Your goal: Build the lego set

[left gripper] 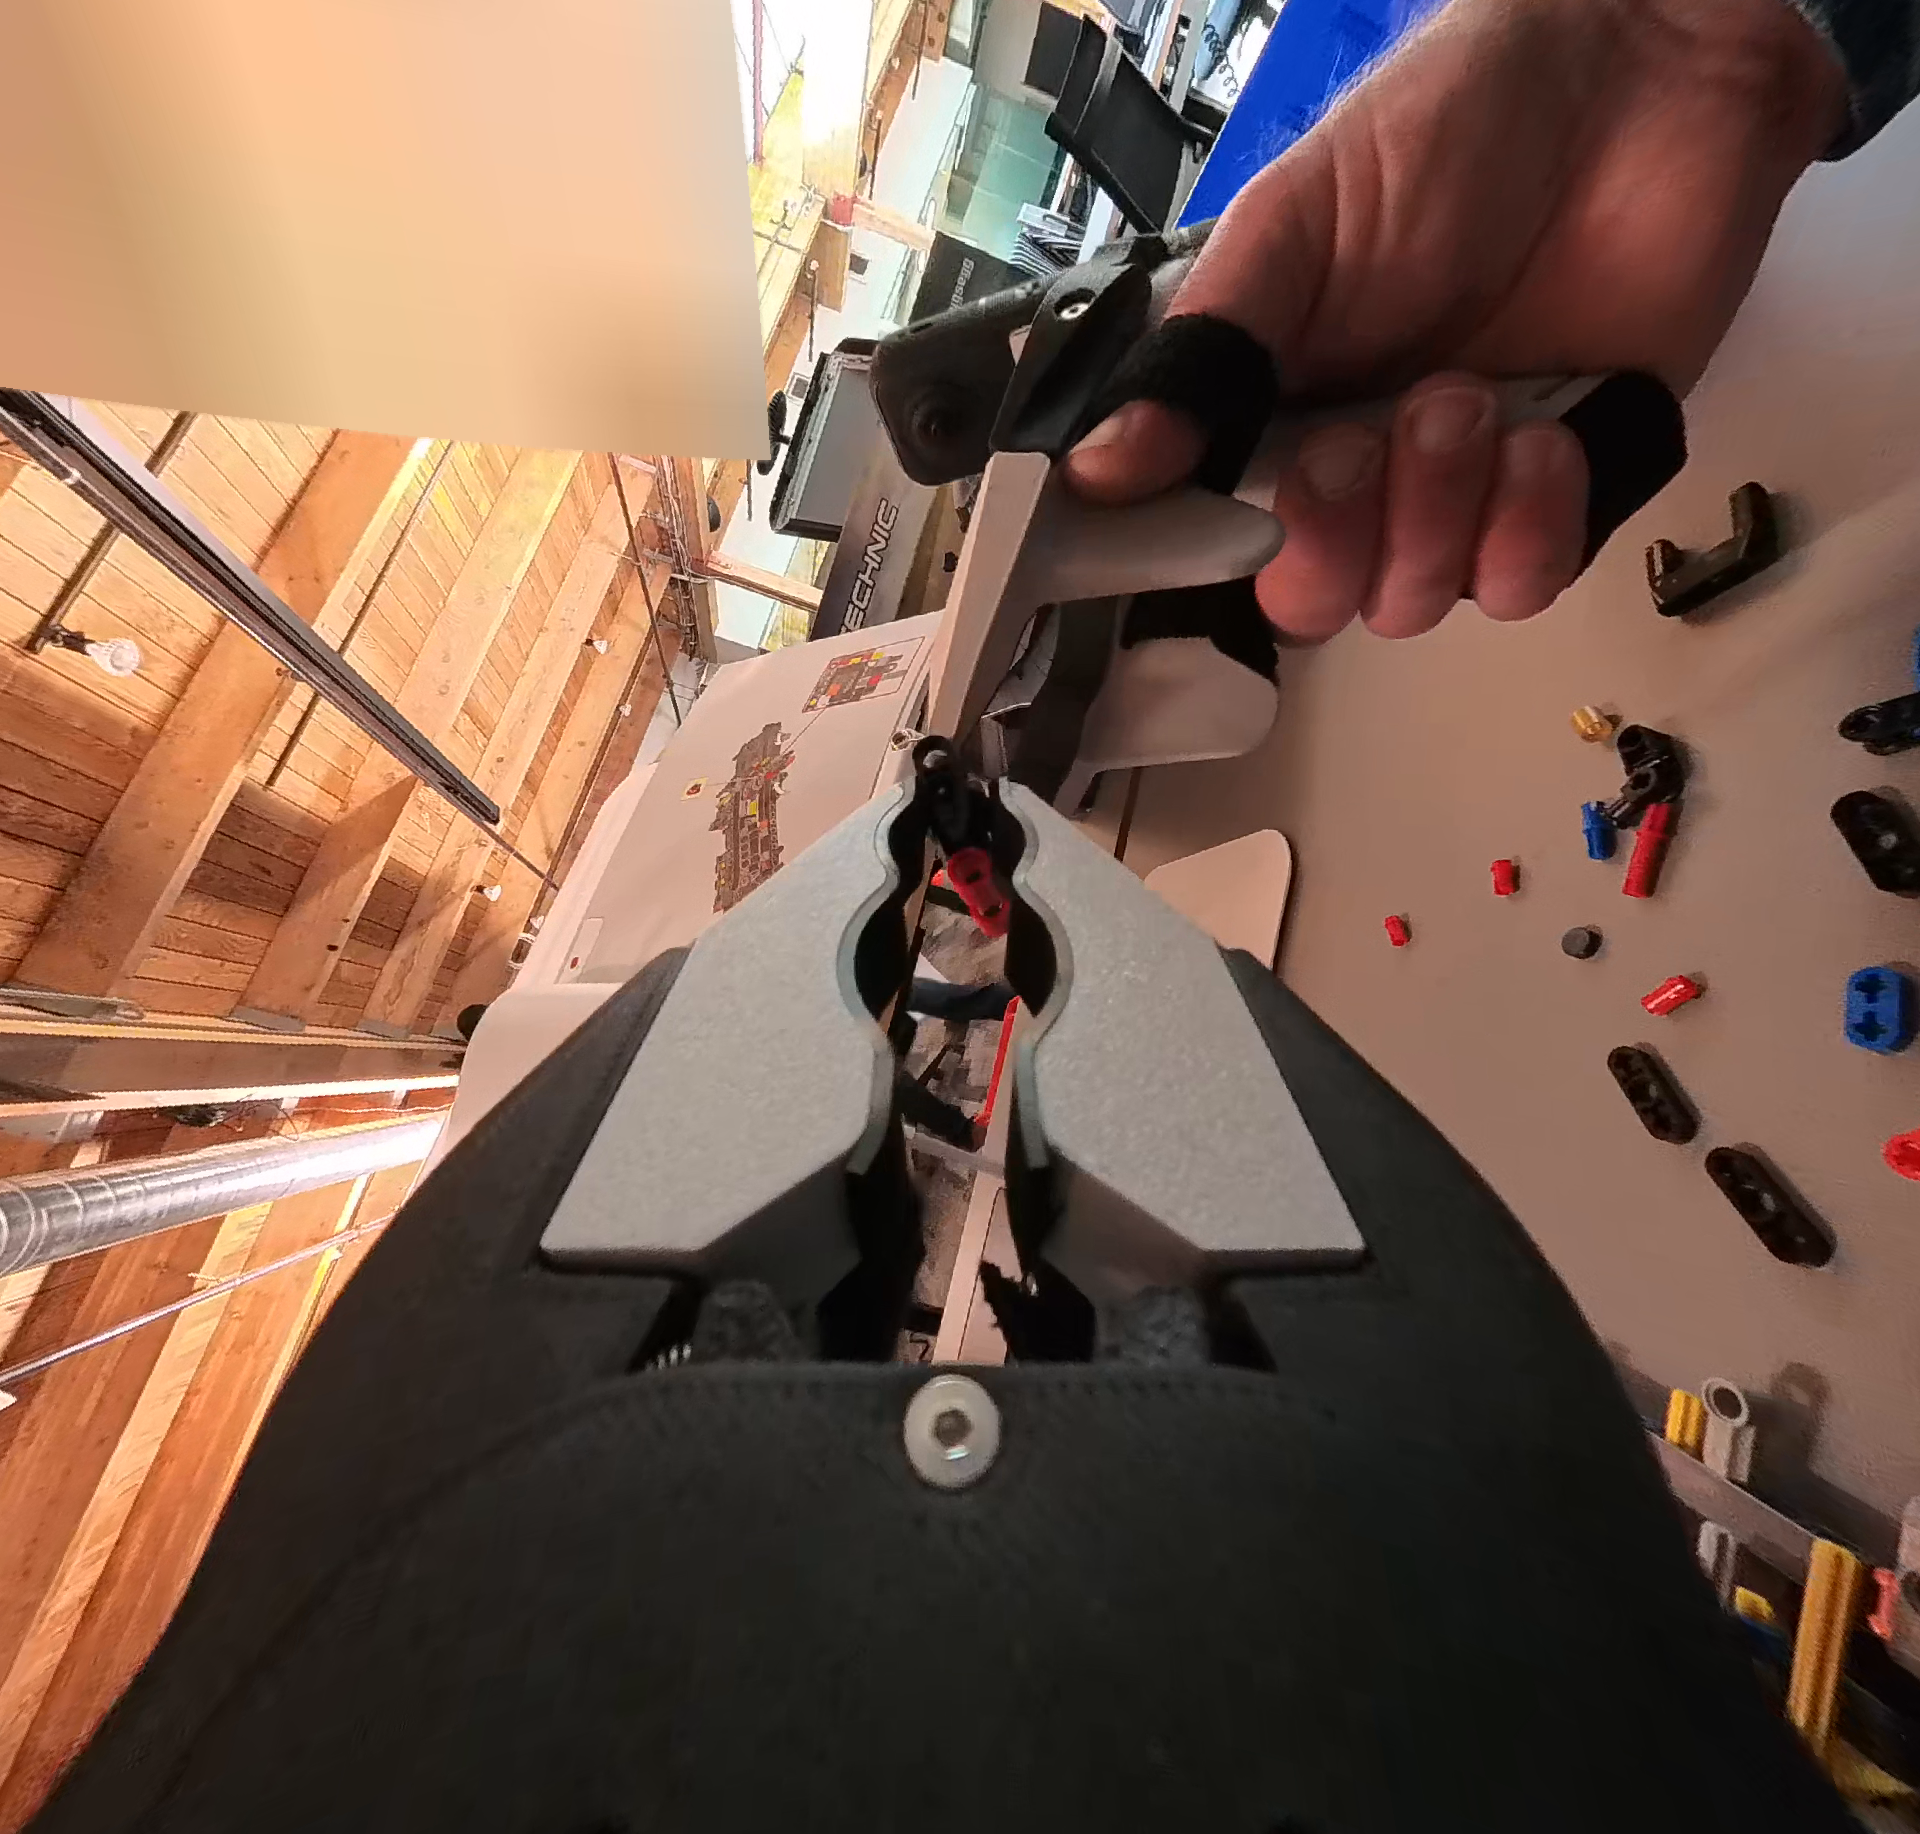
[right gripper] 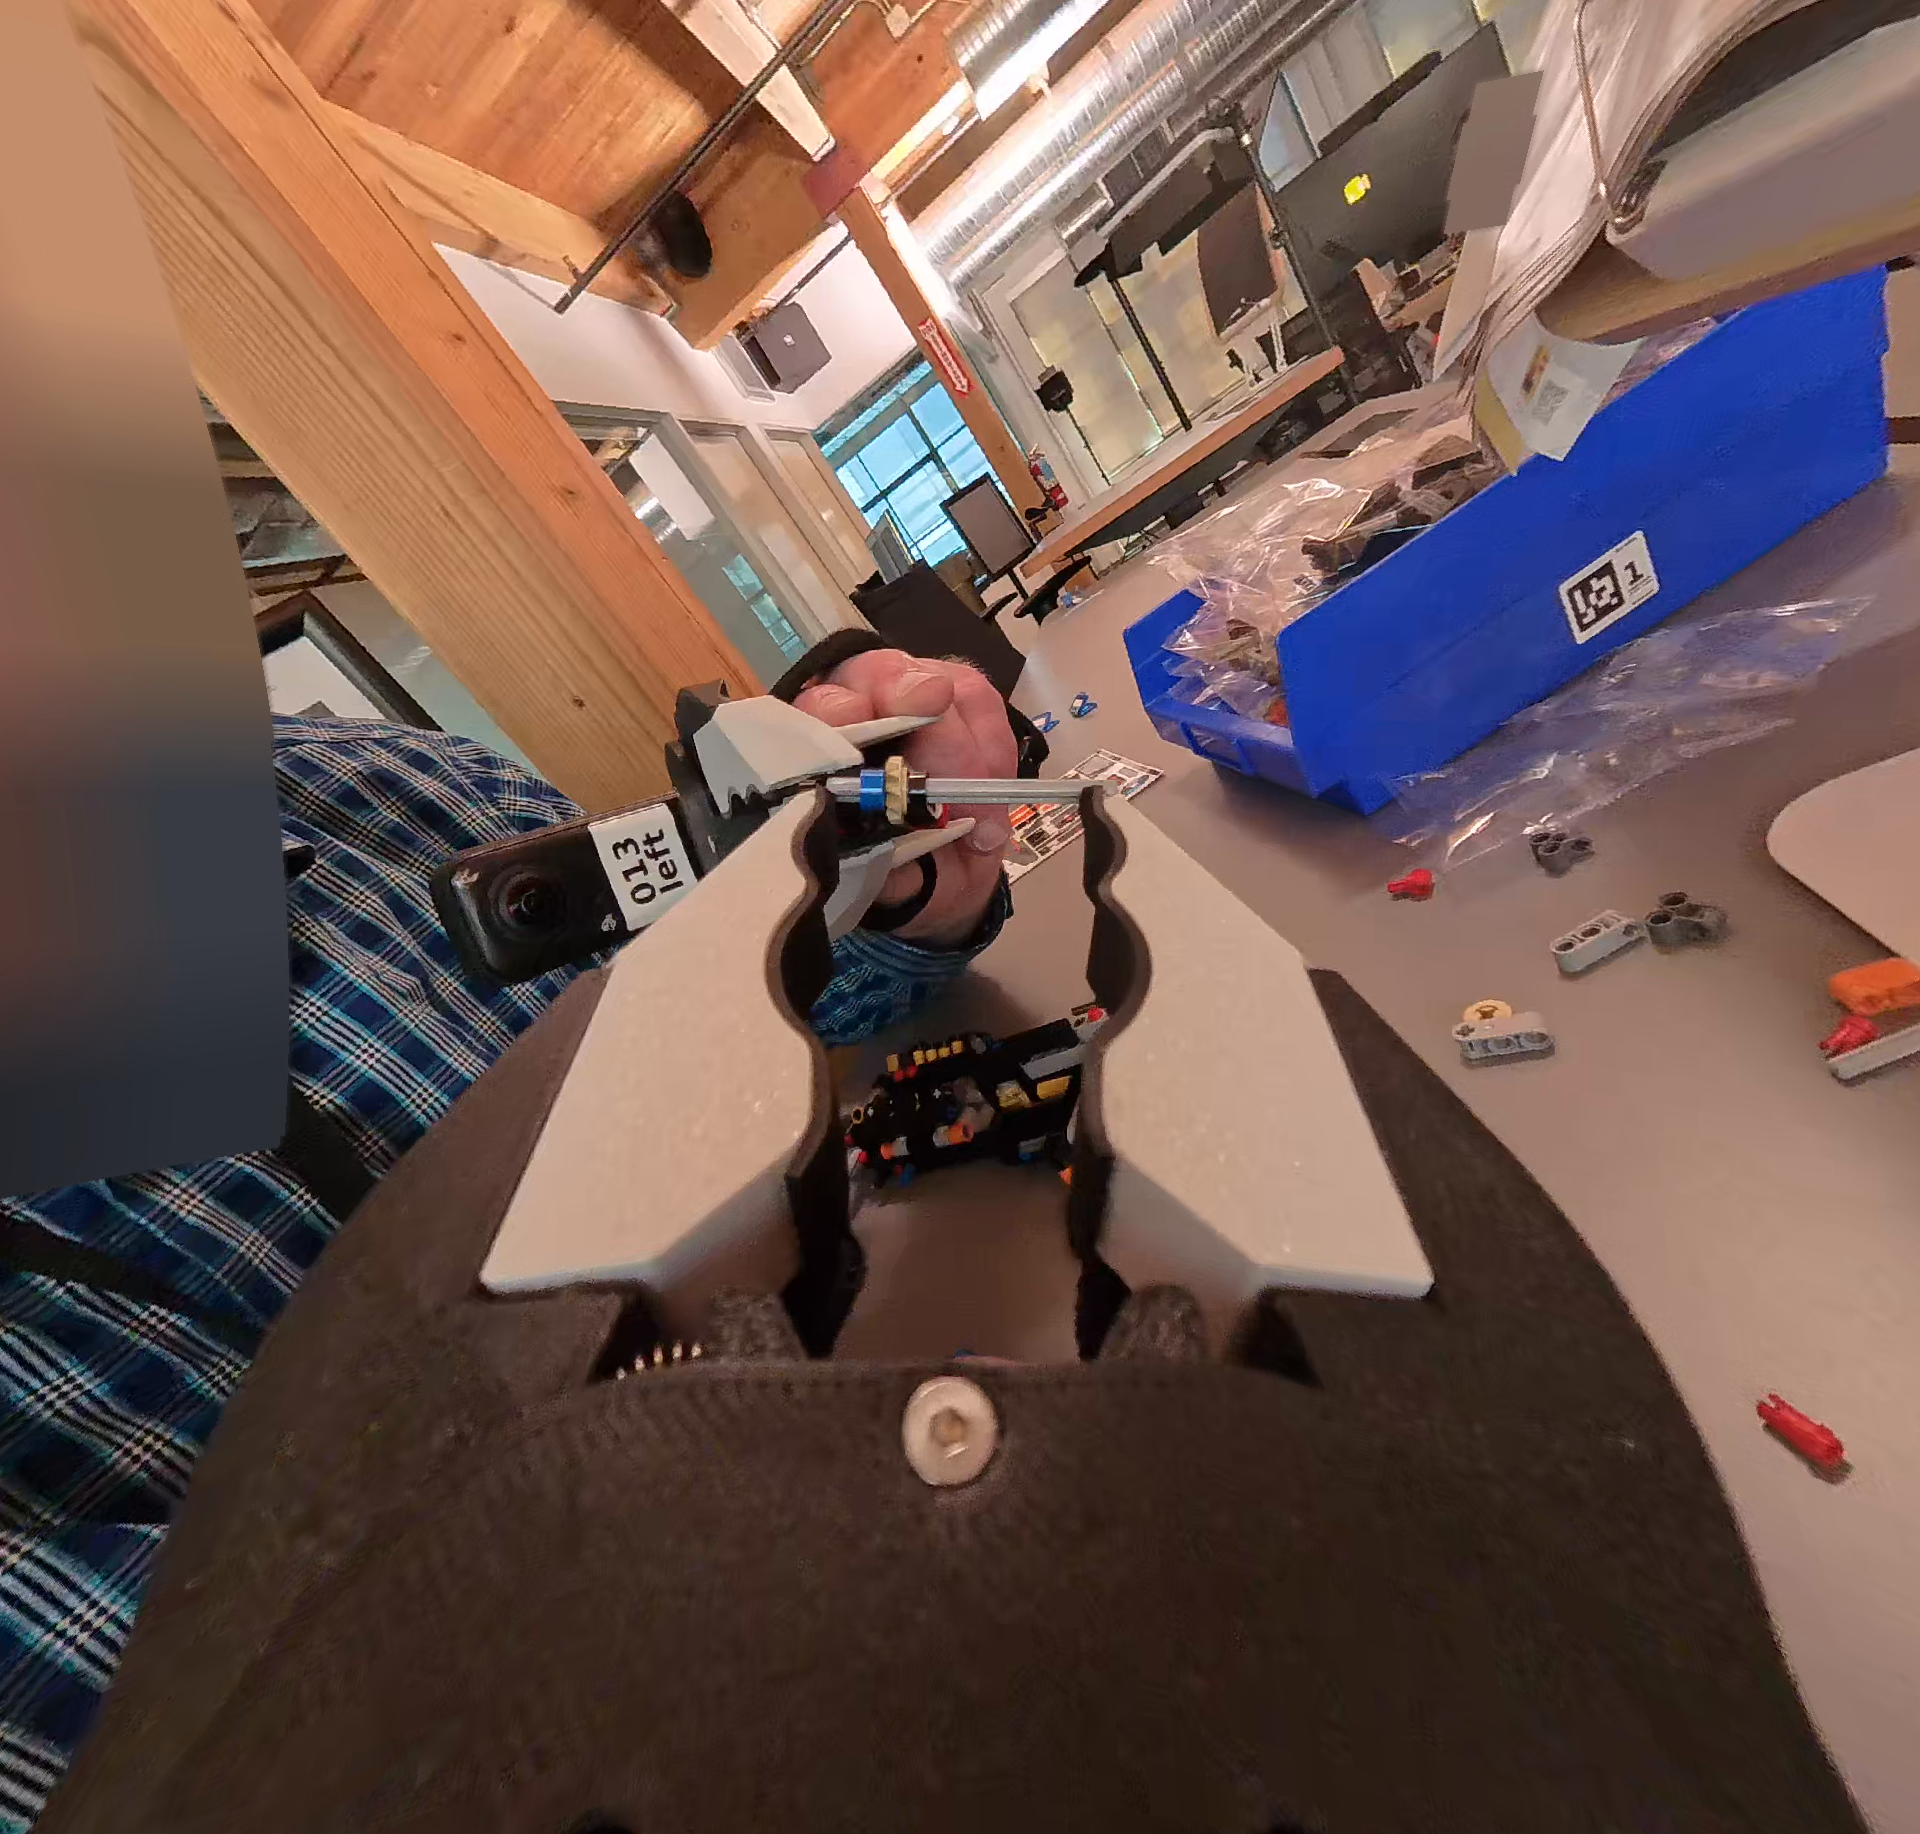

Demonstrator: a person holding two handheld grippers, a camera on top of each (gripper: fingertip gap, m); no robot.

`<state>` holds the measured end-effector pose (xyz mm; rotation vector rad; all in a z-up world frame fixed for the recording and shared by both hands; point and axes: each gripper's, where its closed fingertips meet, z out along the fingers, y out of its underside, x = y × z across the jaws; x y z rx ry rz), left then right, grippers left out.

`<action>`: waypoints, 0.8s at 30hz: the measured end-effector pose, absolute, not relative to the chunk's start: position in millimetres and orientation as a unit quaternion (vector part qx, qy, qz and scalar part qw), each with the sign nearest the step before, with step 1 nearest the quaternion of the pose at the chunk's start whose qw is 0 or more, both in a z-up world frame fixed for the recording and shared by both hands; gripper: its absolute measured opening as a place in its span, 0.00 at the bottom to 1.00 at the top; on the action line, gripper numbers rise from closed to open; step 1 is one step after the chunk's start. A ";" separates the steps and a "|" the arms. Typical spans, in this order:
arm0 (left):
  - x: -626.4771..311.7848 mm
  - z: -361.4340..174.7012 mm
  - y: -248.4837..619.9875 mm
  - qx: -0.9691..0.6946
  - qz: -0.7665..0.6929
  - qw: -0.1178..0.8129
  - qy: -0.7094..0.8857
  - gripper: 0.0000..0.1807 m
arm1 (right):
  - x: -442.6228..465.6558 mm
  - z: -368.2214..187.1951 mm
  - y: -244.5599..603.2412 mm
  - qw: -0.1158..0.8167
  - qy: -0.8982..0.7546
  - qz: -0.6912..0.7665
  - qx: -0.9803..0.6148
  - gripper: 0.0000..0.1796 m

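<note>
The axle (right gripper: pixel 987 790) spans the right fingers' (right gripper: pixel 1112 849) tips, apparently gripped; left fingers (left gripper: pixel 831 849) pinch a black-red piece (left gripper: pixel 961 839).

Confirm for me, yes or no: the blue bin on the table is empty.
No. In the right wrist view the blue bin holds crumpled clear plastic bags with dark pieces inside them.

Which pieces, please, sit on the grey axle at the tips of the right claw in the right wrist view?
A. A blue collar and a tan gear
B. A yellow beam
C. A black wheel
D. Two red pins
A: the grey axle across the tips of the right claw carries a blue collar and, right beside it, a tan gear.
</note>
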<state>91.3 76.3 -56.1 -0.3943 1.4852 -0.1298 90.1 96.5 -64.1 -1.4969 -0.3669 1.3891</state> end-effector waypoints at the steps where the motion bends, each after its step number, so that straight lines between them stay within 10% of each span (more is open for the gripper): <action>1: 91.3 -55.9 76.1 -0.178 -0.060 0.717 0.671 0.05 | 90.0 -64.3 96.4 0.507 -0.152 0.578 -0.621 0.25; 24: 90.9 -50.1 75.1 -0.134 0.009 0.735 0.665 0.05 | 94.3 -61.4 98.8 0.567 -0.190 0.485 -0.638 0.28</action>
